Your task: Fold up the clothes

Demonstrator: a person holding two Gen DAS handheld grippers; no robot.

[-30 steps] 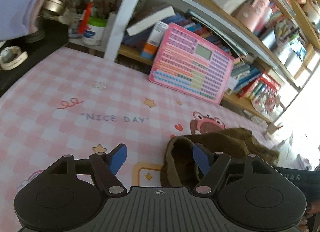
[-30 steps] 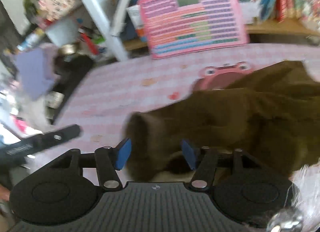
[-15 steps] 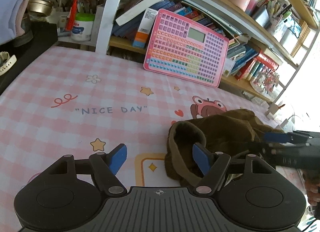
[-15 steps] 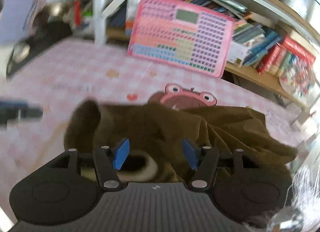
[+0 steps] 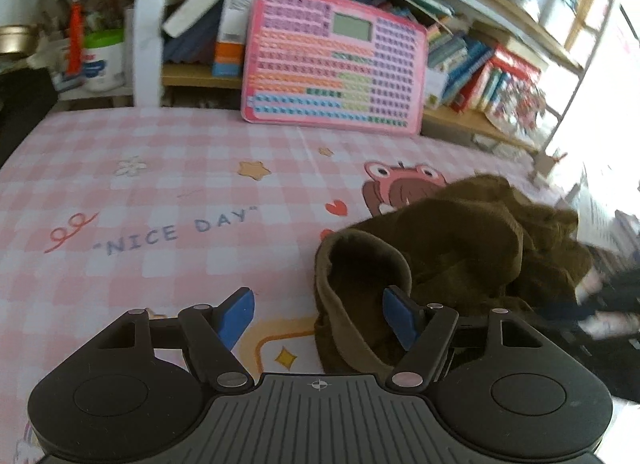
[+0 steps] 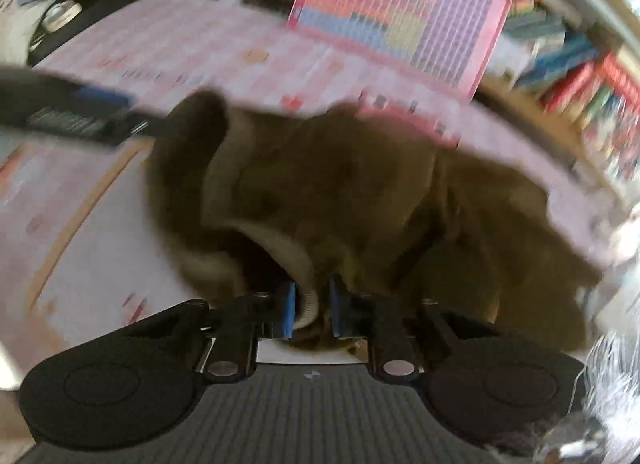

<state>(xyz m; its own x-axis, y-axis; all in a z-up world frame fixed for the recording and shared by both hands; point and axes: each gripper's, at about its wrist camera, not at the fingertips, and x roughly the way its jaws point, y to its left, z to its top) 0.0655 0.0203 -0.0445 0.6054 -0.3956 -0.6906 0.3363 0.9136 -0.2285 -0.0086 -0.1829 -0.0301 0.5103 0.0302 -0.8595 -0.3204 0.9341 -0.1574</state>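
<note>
A crumpled olive-brown garment (image 5: 460, 240) lies bunched on the pink checked sheet (image 5: 160, 192), its ribbed opening facing me. My left gripper (image 5: 318, 314) is open at the garment's near left edge, with its right finger over the opening and nothing pinched. In the blurred right wrist view, my right gripper (image 6: 312, 310) is shut on the garment's (image 6: 340, 192) pale ribbed hem. The left gripper's arm (image 6: 80, 112) shows as a dark blur at the left of that view.
A pink toy keyboard board (image 5: 334, 60) leans against the bookshelf (image 5: 480, 52) behind the sheet. A white post (image 5: 148, 24) and a white tub (image 5: 102, 62) stand at the back left. A dark table edge (image 5: 20, 104) borders the left side.
My right gripper has gone from open to shut on the garment's hem. The left gripper stays open and has moved closer to the garment's opening.
</note>
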